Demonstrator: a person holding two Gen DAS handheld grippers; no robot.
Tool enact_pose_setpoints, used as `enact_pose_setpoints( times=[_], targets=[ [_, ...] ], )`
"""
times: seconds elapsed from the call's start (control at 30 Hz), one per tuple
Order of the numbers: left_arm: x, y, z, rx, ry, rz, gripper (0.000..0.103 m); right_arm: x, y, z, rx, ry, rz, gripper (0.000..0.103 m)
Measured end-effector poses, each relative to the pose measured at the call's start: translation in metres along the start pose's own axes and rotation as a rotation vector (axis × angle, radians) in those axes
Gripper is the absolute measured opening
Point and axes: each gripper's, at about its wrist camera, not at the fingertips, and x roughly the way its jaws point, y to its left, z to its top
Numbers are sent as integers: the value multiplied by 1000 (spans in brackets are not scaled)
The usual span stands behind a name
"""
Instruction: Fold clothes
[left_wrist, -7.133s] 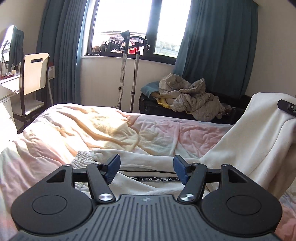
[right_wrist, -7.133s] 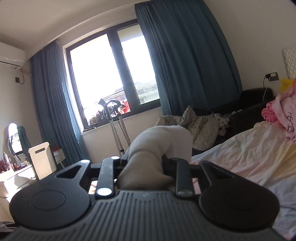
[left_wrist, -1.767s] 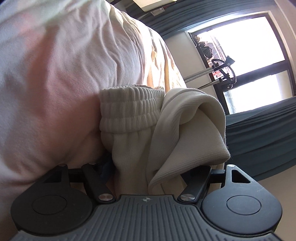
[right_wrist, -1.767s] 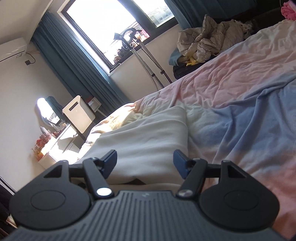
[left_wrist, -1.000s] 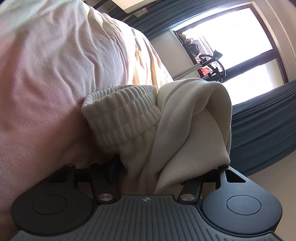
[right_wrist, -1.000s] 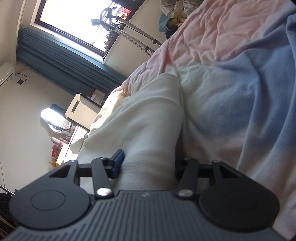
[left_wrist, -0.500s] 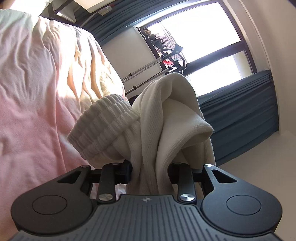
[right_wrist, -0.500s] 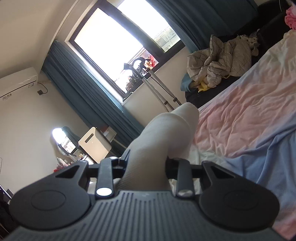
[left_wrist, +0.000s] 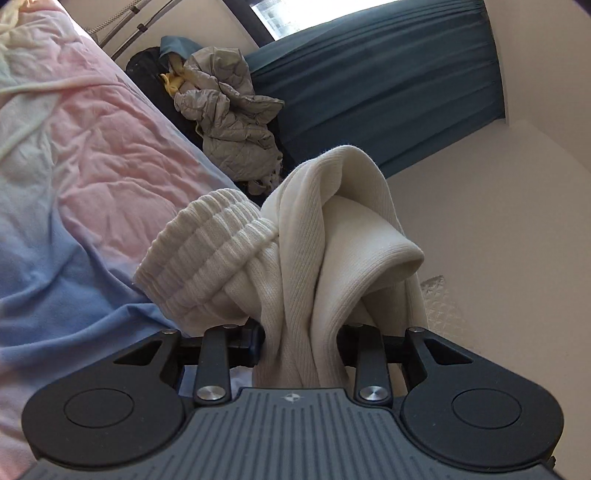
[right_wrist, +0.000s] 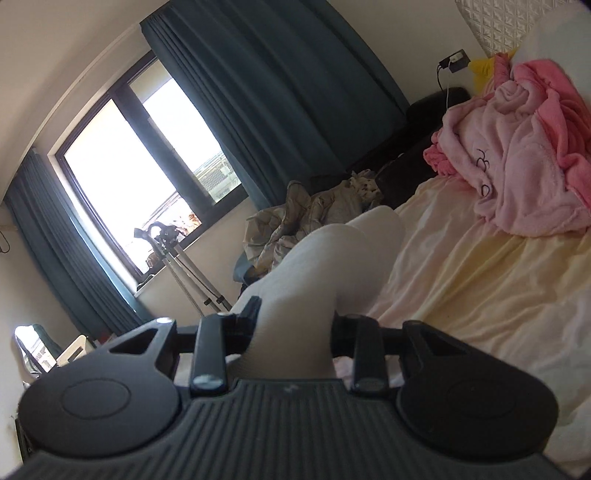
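The cream ribbed-knit garment (left_wrist: 325, 236) hangs bunched above the bed with the pastel pink, blue and yellow cover (left_wrist: 92, 155), carried clear of it by both tools. The left gripper (left_wrist: 300, 343) is pinched onto a thick wad of it: a ribbed elastic cuff or waistband (left_wrist: 207, 254) bulges out to one side and a rolled hem flops over on the other. The right gripper (right_wrist: 295, 325) is likewise clamped on a smooth fold of the same cream cloth (right_wrist: 332, 258), which stands up between its fingers.

Judging by how it drapes, the knit is soft, limp and fairly thick, light enough to lift yet with enough bulk to sag and slump wherever it goes unsupported. It will not keep a crease unaided, so each fold probably needs laying flat on the bed and pressing. The ribbed band looks like the firmest place to hold, since it is doubled and grippy; the smooth body panel may slip out more easily. Holding at edges or corners, not mid-panel wads, should spread it more squarely.

Behind lie a pink fleece heap (right_wrist: 517, 155) and a grey quilted jacket (left_wrist: 229, 122).
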Motion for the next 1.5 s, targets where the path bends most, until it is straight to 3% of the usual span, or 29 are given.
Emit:
enact_pose_setpoints(
  times=[0.13, 0.3, 0.4, 0.5, 0.6, 0.7, 0.8, 1.0, 1.23, 1.37, 1.5],
  targets=[
    [67, 22, -36, -21, 118, 13, 35, 7, -70, 5, -34, 75, -128, 33],
    [91, 46, -56, 82, 141, -5, 38, 25, -136, -32, -25, 251, -231, 35],
    [90, 55, -62, 138, 185, -19, 44, 29, -154, -63, 27, 285, -254, 36],
    [89, 60, -56, 165, 226, -29, 45, 27, -158, -70, 80, 249, -249, 38],
    [80, 59, -52, 159, 246, -5, 57, 26, -148, -63, 86, 261, -264, 40],
    [57, 45, -53, 190, 245, 40, 83, 9, -131, -51, 46, 257, -305, 47],
    [23, 21, -50, 279, 212, 107, 91, -8, -115, -38, 6, 253, -347, 50],
    [-51, -17, -26, 469, 146, 163, 92, -40, -67, -14, -151, 213, -390, 54],
    [-143, -62, 7, 649, 26, 221, 94, -68, 38, -2, -308, 142, -268, 56],
    [-211, -84, 20, 762, -78, 274, 95, -75, 104, -19, -358, 114, -166, 57],
    [-280, -88, 33, 796, -204, 365, 99, -80, 171, -49, -390, 100, -53, 58]
  ],
)
